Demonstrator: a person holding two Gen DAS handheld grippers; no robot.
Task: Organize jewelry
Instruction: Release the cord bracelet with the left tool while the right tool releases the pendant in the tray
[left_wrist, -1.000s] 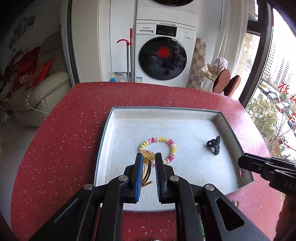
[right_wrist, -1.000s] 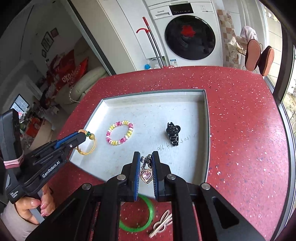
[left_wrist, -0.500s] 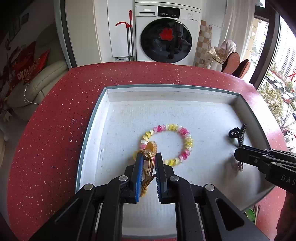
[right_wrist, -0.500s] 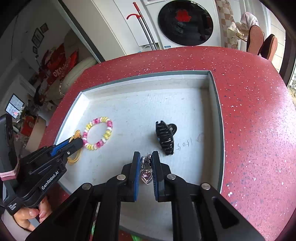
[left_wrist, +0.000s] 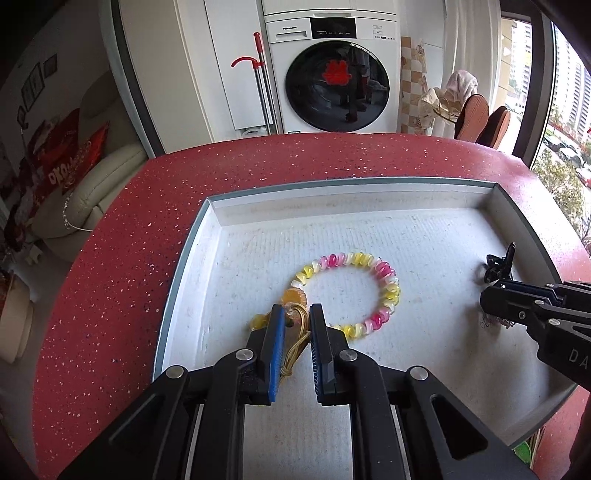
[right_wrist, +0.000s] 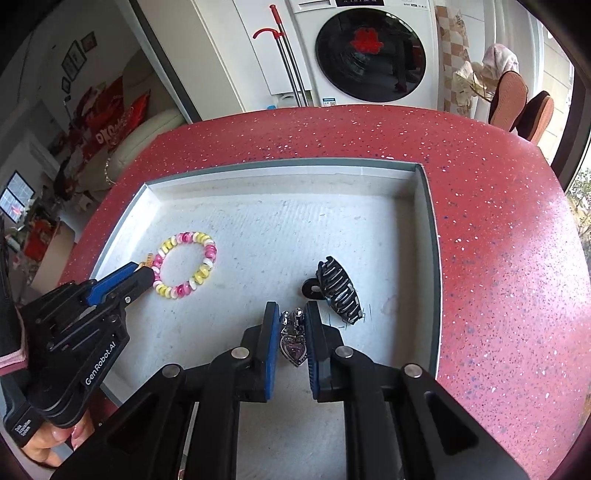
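Jaws parted — left gripper straddles gold bracelet, right gripper straddles heart pendant — on textured white tray.

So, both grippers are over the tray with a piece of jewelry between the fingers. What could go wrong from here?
1. The gold bracelet lies against the pink and yellow bracelet, so the left gripper may drag or snag it when pulling back.
2. The heart pendant between the right gripper fingers sits close to the black hair clip; a sideways move could knock the clip or catch the chain.
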